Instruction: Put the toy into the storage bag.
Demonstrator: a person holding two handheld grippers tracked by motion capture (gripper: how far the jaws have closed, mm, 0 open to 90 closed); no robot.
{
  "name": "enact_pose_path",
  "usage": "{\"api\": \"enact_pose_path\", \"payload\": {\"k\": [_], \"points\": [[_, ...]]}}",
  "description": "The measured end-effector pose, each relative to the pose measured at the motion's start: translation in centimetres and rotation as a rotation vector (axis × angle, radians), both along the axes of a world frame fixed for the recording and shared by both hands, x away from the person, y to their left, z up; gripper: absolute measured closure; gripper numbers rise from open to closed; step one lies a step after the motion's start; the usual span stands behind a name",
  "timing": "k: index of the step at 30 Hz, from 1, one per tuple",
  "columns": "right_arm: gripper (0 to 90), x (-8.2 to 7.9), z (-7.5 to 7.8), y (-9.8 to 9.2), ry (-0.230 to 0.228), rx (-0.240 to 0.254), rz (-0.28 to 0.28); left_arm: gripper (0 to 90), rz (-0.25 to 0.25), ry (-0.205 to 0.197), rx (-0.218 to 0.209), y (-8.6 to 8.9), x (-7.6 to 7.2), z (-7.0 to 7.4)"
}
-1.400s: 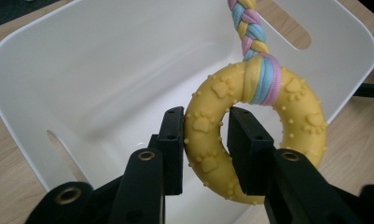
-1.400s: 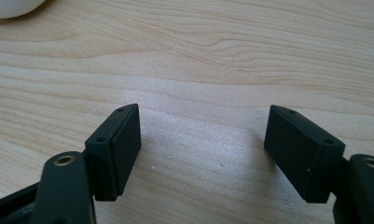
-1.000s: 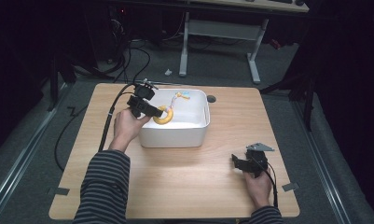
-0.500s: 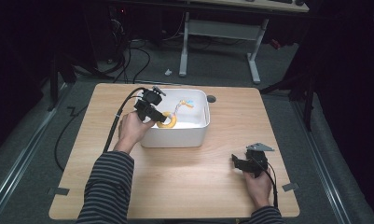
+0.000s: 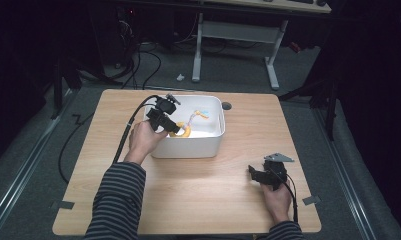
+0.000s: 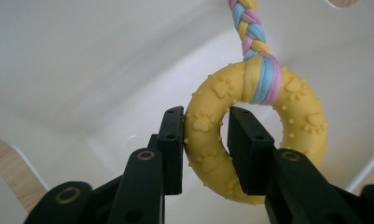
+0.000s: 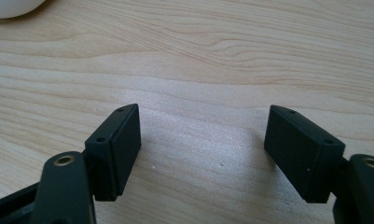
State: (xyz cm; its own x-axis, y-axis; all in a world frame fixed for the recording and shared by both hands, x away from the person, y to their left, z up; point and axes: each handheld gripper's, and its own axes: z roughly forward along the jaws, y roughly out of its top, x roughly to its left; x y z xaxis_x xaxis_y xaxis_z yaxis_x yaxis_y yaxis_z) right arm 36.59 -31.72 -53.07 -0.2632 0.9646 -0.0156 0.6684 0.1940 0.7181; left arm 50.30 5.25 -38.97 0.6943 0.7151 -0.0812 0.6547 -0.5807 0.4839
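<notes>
my left gripper, its 2 jaws clamped on the yellow nubbed rubber ring toy inside the white plastic tub, should lower fully before release; my right gripper rests jaws apart.

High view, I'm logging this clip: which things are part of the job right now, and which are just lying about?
In the job:
- left gripper, shut on the ring toy
- braided rope tied to the ring
- white bin

Lying about:
- right gripper, open, idle on the table
- desk legs, floor cables behind
</notes>
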Motion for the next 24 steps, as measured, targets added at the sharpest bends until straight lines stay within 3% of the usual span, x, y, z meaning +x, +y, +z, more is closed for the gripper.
{"api": "enact_pose_path", "payload": {"k": [12,14,16,24], "points": [[27.3,0.0,0.0,0.0,0.001,0.001,0.0,66.5,0.001,0.017,0.014,-0.4,0.2,-0.5],[27.3,0.0,0.0,0.0,0.0,0.001,0.0,64.7,0.001,0.021,-0.01,-0.2,0.2,-0.4],[27.3,0.0,0.0,0.0,0.0,0.0,0.0,55.4,0.002,0.019,-0.045,-0.1,0.2,-0.1],[27.0,0.0,0.0,0.0,-0.001,-0.002,-0.002,46.2,0.001,-0.037,-0.08,0.5,-0.8,1.2]]}}
